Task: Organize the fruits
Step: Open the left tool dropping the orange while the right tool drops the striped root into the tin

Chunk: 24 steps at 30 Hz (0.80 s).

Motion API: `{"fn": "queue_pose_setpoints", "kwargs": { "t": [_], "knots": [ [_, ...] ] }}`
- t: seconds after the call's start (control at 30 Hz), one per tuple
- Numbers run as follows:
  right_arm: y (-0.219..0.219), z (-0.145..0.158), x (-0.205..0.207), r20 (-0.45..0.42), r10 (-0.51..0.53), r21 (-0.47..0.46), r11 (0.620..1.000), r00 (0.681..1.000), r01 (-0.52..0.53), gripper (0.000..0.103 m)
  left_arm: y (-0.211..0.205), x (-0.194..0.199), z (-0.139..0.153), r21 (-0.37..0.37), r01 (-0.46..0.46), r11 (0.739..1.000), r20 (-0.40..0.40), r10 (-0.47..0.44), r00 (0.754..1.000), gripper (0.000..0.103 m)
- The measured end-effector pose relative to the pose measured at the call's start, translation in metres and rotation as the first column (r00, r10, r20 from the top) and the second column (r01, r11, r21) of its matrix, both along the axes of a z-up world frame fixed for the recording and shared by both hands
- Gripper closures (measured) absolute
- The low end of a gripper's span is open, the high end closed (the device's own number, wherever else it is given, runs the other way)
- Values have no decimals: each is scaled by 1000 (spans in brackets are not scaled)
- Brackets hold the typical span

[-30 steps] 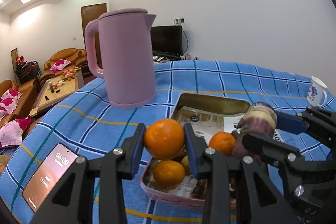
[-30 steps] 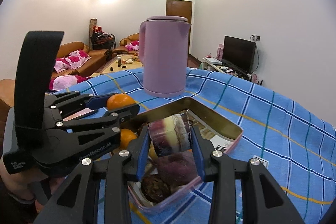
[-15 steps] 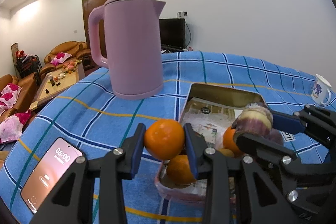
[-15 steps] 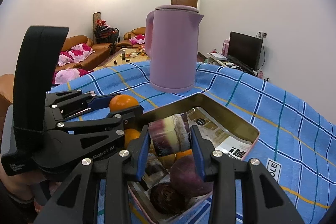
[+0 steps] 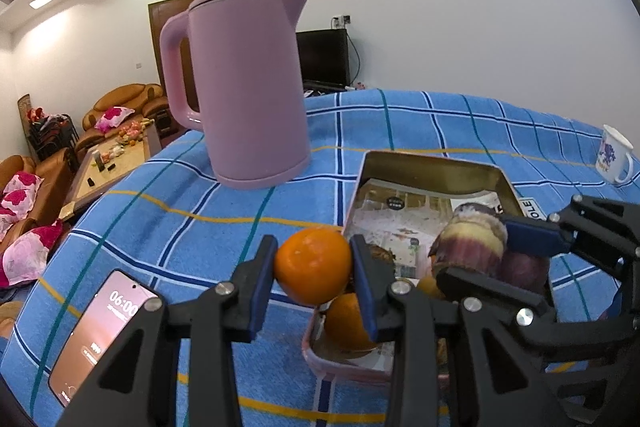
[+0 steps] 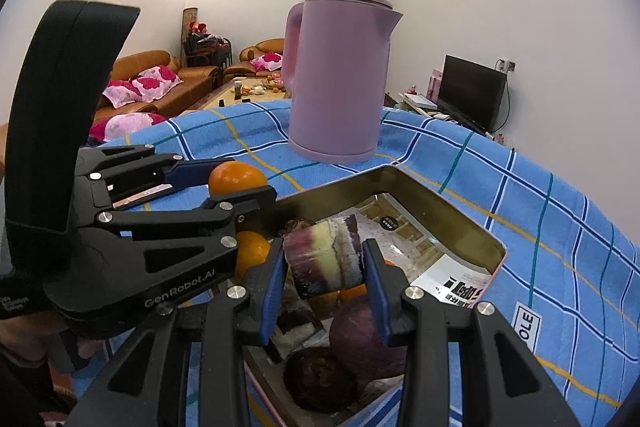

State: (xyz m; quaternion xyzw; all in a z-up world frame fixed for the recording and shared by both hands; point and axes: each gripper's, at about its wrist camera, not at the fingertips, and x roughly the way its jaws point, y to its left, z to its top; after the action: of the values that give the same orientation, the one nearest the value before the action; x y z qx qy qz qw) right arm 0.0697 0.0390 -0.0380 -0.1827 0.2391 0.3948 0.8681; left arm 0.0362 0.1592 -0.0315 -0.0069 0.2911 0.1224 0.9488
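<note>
Left wrist view: the left gripper [image 5: 313, 265] occupies the lower centre of the frame, its blue pads clamped on an orange [image 5: 312, 264] held just above the near left corner of a metal tin [image 5: 432, 165]. The tin sits on a blue checked tablecloth [image 5: 420, 119] in the centre right of the frame and is lined with printed paper. A second orange [image 5: 344, 323] lies inside the tin at its near end, directly below the held one. At right centre, the right gripper [image 5: 472, 247] grips a short purple and cream sugarcane piece [image 5: 470, 241] over the tin, with a purple fruit [image 5: 524, 269] behind it. A pink kettle [image 5: 244, 87] stands upright in the upper centre, beyond the tin. A phone [image 5: 100, 331] lies face up at lower left, and a white mug [image 5: 614, 155] stands at the right edge.

Right wrist view: the right gripper's jaws are closed on the sugarcane piece in the centre of the frame, above two dark purple fruits [image 6: 320, 379] at the tin's near end. The left gripper appears at centre left, holding its orange just beside the tin's left wall.
</note>
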Motion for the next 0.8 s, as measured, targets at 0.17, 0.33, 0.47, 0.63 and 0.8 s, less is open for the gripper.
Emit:
{"fn": "queue_pose_setpoints", "kwargs": {
  "t": [0.17, 0.33, 0.47, 0.63, 0.8],
  "knots": [
    [2, 1, 6, -20, 7, -12, 1000, 1000, -7, 63, 0, -1, 0, 3, 2, 1000, -4, -2, 1000, 60],
    [-5, 3, 6, -28, 9, 15, 1000, 1000, -8, 63, 2, -2, 1, -17, -9, 1000, 4, 9, 1000, 37],
    [-13, 11, 6, -22, -1, 57, 998, 1000, 2, 56, 1, -6, 9, -22, -4, 1000, 34, 4, 999, 31],
    [-21, 16, 6, -22, -14, 78, 997, 1000, 16, 55, -4, -9, 15, -14, -5, 1000, 50, 6, 999, 27],
    [-35, 21, -1, -8, -33, 91, 995, 999, 33, 55, -9, -15, 22, -7, -3, 1000, 74, 4, 997, 16]
  ]
}}
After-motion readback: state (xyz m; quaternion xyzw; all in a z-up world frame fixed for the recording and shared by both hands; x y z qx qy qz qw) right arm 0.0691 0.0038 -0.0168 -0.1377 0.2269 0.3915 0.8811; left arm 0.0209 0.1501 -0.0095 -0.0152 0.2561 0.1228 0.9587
